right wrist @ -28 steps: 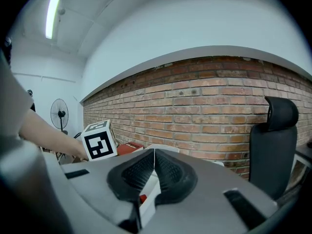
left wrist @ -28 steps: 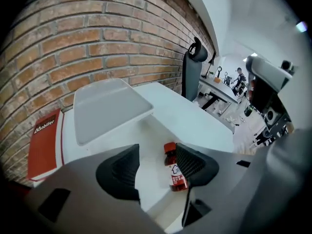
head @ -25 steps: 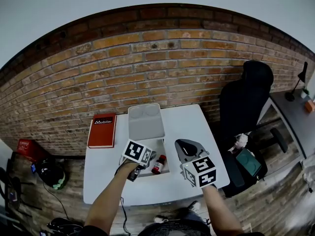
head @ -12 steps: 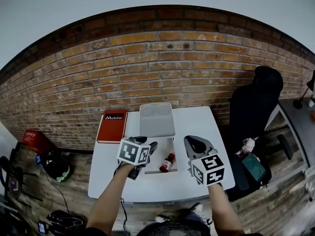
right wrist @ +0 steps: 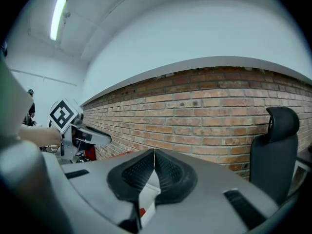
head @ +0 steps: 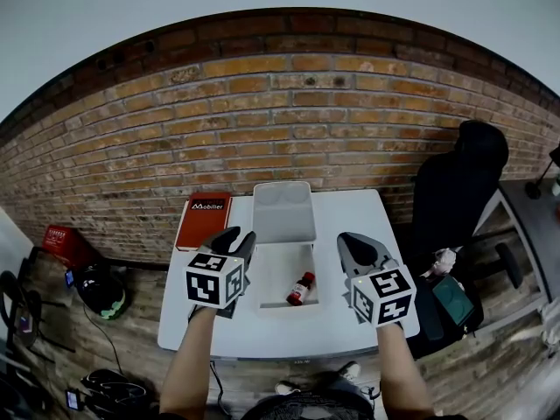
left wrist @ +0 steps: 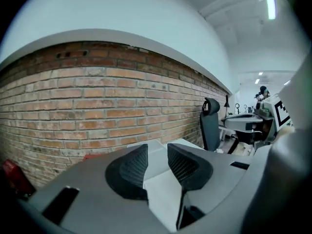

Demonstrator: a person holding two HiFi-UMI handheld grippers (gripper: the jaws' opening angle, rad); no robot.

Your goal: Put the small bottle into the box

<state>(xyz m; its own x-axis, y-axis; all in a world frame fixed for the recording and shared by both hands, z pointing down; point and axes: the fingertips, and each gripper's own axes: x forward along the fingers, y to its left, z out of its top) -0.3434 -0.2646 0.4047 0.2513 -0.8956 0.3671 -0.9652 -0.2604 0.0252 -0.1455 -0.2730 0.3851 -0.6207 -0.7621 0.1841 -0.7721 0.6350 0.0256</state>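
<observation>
**Bottle.** The small bottle (head: 300, 288) lies on its side inside the box (head: 278, 272), at the centre of the head view. The lid (head: 283, 213) stands up behind it. The bottle is judged light, rigid and smooth. Its round body is likely to roll, and it may be breakable if it is glass. Should a grip be needed, take it across the middle of the body, with the pads square to its long axis.

**Left gripper.** The left gripper (head: 236, 236) hovers at the left of the box, clear of it. Its jaws are closing with a gap between them and nothing in that gap.

**Right gripper.** The right gripper (head: 354, 243) hovers at the right of the box. It is clenched and empty.

**Pose.** The left forearm (head: 194, 353) and the right forearm (head: 392, 366) rise from the lower edge of the frame. Both grippers point toward the brick wall (head: 289, 121), above the table (head: 341, 213).
</observation>
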